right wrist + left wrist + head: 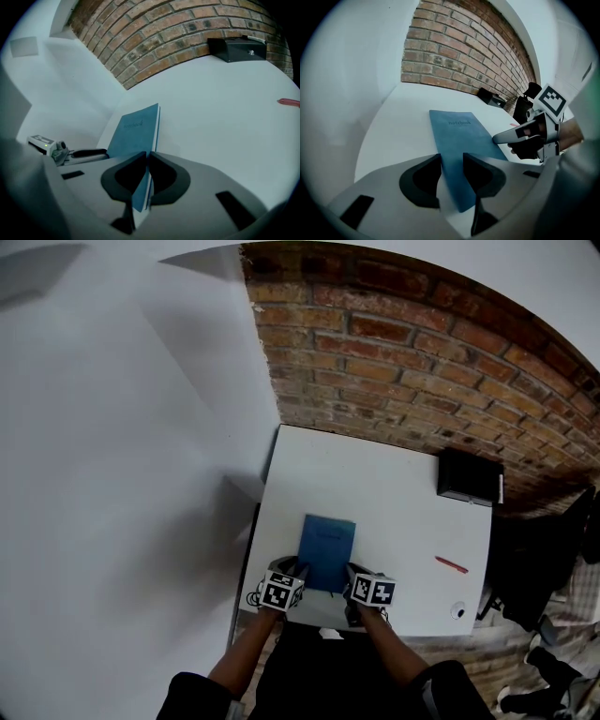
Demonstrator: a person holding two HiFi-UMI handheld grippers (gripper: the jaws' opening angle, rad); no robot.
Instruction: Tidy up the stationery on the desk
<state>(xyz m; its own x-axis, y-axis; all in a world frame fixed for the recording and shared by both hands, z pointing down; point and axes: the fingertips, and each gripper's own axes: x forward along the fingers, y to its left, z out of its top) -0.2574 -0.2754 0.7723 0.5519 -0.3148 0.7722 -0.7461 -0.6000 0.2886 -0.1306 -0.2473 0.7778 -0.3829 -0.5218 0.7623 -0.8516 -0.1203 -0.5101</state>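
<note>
A blue notebook (326, 547) lies lengthwise at the desk's near middle. Both grippers are at its near end. My right gripper (360, 579) is shut on the near edge of the notebook (136, 129), which shows edge-on between the jaws. My left gripper (292, 577) is open at the near left corner. The notebook's cover (461, 136) fills the gap between its jaws, which stand apart. The right gripper (499, 137) appears beside the notebook in the left gripper view. A red pen (451, 564) lies to the right on the desk.
The white desk (375, 484) stands against a brick wall (403, 352), with a white wall on the left. A black box (469, 476) sits at the far right corner. A small round white object (457, 611) rests near the front right edge. Dark things lie on the floor at the right.
</note>
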